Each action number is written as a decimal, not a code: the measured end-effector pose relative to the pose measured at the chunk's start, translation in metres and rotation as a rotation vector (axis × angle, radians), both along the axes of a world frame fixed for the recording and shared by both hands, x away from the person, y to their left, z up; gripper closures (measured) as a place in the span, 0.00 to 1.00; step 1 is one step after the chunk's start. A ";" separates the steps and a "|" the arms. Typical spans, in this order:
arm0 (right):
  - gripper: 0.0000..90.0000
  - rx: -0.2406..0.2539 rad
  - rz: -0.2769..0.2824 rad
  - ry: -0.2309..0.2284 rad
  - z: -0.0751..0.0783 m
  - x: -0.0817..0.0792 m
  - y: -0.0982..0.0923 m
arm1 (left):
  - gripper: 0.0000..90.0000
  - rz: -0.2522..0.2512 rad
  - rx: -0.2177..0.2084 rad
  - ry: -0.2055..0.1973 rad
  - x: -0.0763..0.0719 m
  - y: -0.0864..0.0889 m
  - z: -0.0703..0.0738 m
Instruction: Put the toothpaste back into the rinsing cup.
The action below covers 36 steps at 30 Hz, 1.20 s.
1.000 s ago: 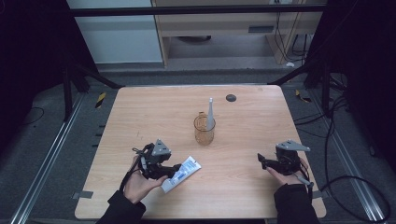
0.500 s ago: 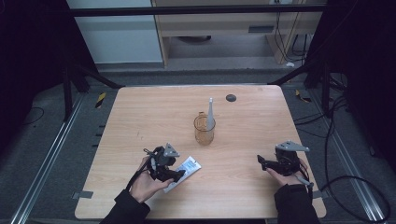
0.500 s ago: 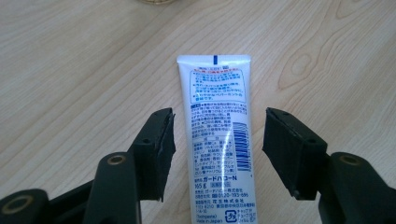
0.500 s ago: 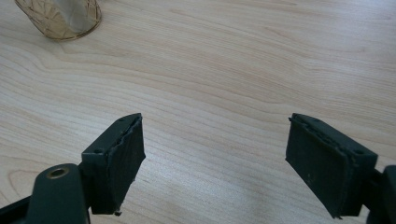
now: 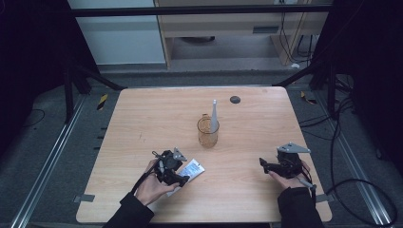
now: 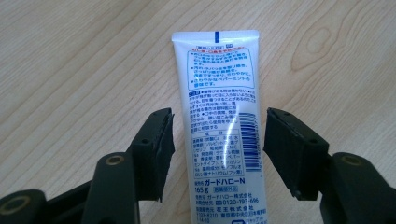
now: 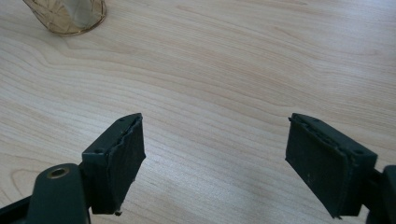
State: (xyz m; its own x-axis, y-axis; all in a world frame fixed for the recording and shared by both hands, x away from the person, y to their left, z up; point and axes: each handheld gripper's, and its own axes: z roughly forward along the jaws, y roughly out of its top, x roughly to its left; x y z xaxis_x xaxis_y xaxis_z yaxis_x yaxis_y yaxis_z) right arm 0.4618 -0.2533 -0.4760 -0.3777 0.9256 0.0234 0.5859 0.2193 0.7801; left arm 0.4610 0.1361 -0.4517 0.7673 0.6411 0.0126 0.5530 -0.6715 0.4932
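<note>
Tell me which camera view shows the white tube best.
The left gripper view: the white tube lies flat on the table between the open left hand-held gripper jaws, untouched, its printed label and barcode legible. The high view shows the tube small, partly covered by the left hand-held gripper. The right gripper view gives the table and glass base.

A wooden table (image 5: 142,114) carries an amber glass cup (image 5: 207,133) near its centre. Inside the cup stands a white pointed thing (image 5: 214,114), upright, leaning on the rim at 2 o'clock. A small dark round disc (image 5: 235,99) lies at 1 o'clock from the cup, well apart, near the far edge.
</note>
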 end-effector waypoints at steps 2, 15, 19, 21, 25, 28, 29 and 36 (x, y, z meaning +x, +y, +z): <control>0.22 -0.003 0.001 0.005 -0.001 0.000 0.000 | 0.46 0.003 0.001 0.003 0.001 -0.001 -0.002; 0.22 -0.005 -0.002 0.004 -0.001 0.001 0.000 | 0.47 -0.018 0.028 0.036 0.005 -0.006 -0.008; 0.22 -0.004 -0.002 0.008 -0.001 0.001 0.000 | 0.48 -0.021 0.038 0.046 0.006 -0.008 -0.011; 0.22 -0.004 -0.002 0.008 -0.001 0.001 0.000 | 0.48 -0.018 0.043 0.053 0.007 -0.009 -0.012; 0.22 -0.005 -0.001 0.009 -0.001 0.001 0.000 | 0.47 -0.015 0.048 0.065 0.008 -0.009 -0.014; 0.22 0.003 -0.003 0.015 0.000 0.001 0.000 | 0.47 -0.011 0.044 0.073 0.010 -0.009 -0.015; 0.22 0.001 -0.003 0.014 -0.001 0.001 0.000 | 0.47 -0.008 0.043 0.077 0.010 -0.009 -0.015; 0.22 0.001 -0.003 0.014 -0.001 0.001 0.000 | 0.48 0.006 0.045 0.096 0.011 -0.011 -0.017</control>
State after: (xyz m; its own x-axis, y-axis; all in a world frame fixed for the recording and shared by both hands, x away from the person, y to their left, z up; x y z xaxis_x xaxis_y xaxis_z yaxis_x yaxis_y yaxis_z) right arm 0.4630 -0.2530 -0.4765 -0.3746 0.9267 0.0296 0.5970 0.2167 0.7724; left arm 0.4721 0.1252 -0.4690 0.7623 0.6464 -0.0323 0.6007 -0.6881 0.4070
